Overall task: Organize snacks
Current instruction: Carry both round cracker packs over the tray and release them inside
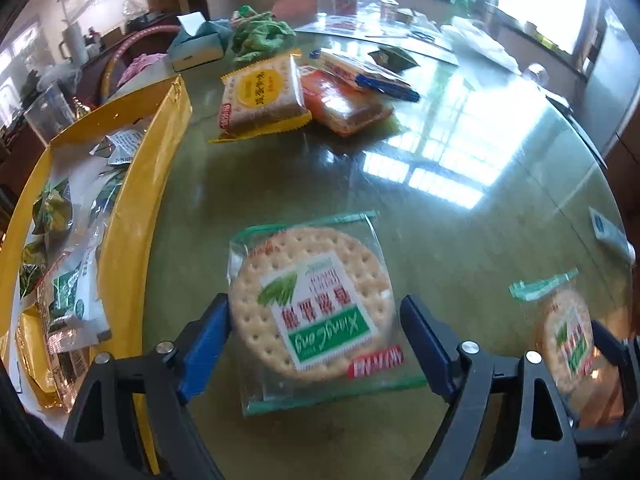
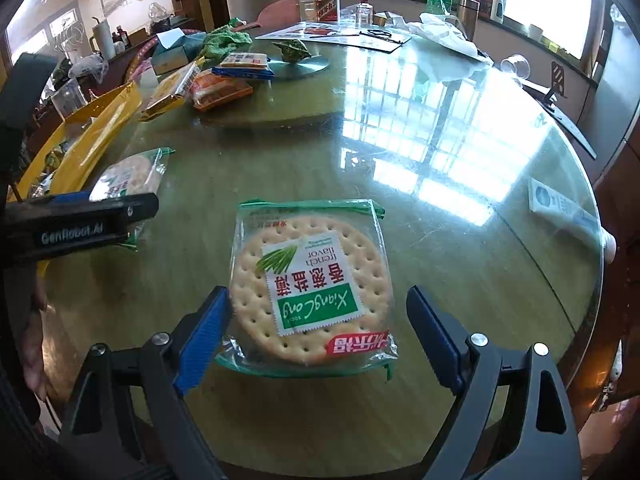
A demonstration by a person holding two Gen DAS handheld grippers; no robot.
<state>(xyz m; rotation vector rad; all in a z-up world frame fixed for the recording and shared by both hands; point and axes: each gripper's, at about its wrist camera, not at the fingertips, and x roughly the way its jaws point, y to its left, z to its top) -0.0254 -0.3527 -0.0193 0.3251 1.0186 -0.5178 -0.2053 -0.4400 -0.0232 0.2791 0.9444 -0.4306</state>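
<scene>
Left wrist view shows the left tongs (image 1: 316, 344) wide open astride a cracker packet (image 1: 310, 312) lying flat on the table (image 1: 460, 220), holding nothing, like the right tongs (image 2: 318, 342) over theirs (image 2: 310, 288); best close squarely on the wrapper edges.

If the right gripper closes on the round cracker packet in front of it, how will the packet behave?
The round cracker packet is probably light but brittle: it shows thin perforated crackers. Its clear wrapper looks glossy, so the right gripper may slip. On the smooth glass table it likely slides when pushed.
</scene>
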